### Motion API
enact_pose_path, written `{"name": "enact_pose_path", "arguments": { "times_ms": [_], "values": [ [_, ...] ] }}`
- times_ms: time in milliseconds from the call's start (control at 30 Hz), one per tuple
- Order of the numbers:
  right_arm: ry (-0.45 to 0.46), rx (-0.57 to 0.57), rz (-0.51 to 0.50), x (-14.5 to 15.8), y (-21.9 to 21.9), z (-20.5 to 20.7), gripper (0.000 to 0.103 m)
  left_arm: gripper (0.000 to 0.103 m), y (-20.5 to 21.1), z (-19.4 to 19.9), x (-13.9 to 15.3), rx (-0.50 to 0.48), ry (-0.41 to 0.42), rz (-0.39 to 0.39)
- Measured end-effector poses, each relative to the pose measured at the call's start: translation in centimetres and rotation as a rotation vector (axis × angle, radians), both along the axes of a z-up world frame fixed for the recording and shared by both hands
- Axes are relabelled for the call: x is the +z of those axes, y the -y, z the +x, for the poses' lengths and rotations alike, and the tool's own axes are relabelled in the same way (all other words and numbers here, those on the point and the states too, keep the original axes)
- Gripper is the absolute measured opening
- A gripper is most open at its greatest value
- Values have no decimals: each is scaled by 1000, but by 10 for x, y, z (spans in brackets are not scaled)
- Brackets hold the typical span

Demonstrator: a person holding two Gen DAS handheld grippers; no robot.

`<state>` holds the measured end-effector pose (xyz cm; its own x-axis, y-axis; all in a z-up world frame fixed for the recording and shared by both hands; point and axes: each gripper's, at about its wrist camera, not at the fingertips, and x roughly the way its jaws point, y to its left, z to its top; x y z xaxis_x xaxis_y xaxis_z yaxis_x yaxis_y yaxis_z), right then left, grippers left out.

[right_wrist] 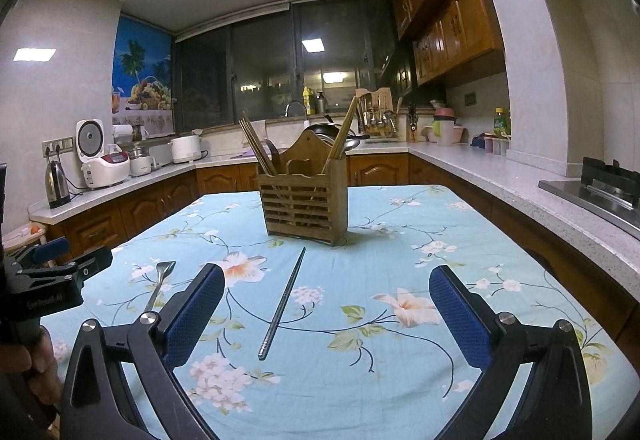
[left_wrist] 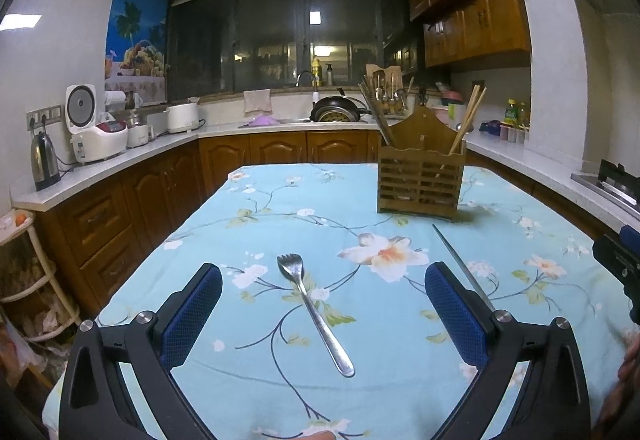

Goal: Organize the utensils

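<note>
Inventory, as the things lie now:

1. My left claw (left_wrist: 323, 310): jaws wide apart, nothing in them, held low over the near part of the table (left_wrist: 192, 240).
2. My right claw (right_wrist: 327, 310): jaws likewise wide apart, empty, low over the near table, to the right of the left one.
3. Fork (left_wrist: 310, 310): metal, flat on the flowered cloth, tines far, handle near & angled right. Sits betw. the left claw's fingers in that view, not touched.
4. Chopstick (right_wrist: 282, 304): single metal one, flat on the cloth, right of the fork, tip pointing far toward the holder. Sits betw. the right claw's fingers, not touched.
5. Holder (right_wrist: 302, 199): slatted wooden caddy, upright at the far part of the table. Wooden chopsticks (right_wrist: 256, 147) stand in its left compartment, more in its right. Something dark also in the left compartment; can't tell what.

Step in hand (my judgement): two loose items are out on the cloth while the rest stand in the holder, so pickup of the fork & chopstick is what's due; each claw is lined up on one.

Next move needs: go lower, close across the thin shaft. Both lie flat on soft cloth, so fingertips must get right down to the cloth w/o bunching it. Then tilt upright & drop into a compartment.
</note>
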<state>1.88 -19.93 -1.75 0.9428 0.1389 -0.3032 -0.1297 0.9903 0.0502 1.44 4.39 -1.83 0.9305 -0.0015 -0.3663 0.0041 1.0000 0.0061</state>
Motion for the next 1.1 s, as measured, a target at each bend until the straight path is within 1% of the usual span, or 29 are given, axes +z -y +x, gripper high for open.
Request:
{"name": "enact_pose_path", "arguments": {
  "times_ms": [1100],
  "values": [
    [13,21,16,8,-5,0,103,102,10,-5,2,-12,4,19]
  ]
}}
